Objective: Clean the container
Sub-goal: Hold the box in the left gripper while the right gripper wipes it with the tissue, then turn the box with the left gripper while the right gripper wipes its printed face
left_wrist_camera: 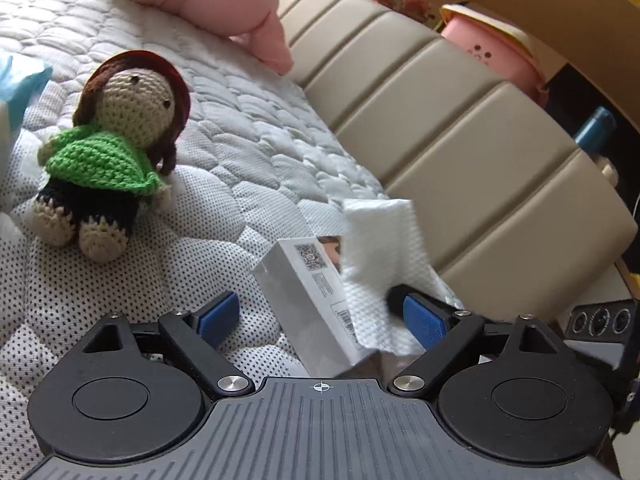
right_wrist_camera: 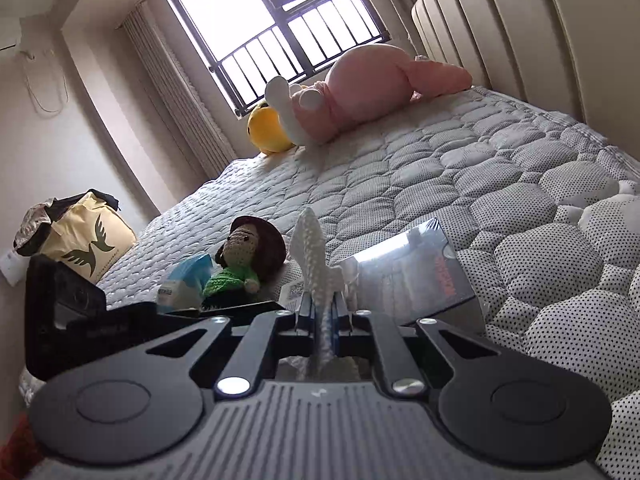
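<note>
The container is a glossy white box (left_wrist_camera: 308,292) lying tilted on the quilted mattress (left_wrist_camera: 248,152). It sits between the wide-apart blue pads of my left gripper (left_wrist_camera: 320,316), which is open; the left pad stands clear of the box. A white paper towel (left_wrist_camera: 384,248), slightly blurred, rests against the box's right side and covers part of it. In the right wrist view my right gripper (right_wrist_camera: 320,308) is shut on that paper towel (right_wrist_camera: 310,248), which sticks up in a folded point. The box (right_wrist_camera: 416,272) lies just right of and beyond the fingers.
A crochet doll (left_wrist_camera: 112,148) in a green top lies left of the box, with a blue tissue pack (right_wrist_camera: 184,280) beside it. A pink plush (right_wrist_camera: 372,80) and a yellow plush (right_wrist_camera: 268,128) lie far up the bed. The beige padded headboard (left_wrist_camera: 440,120) runs along the right.
</note>
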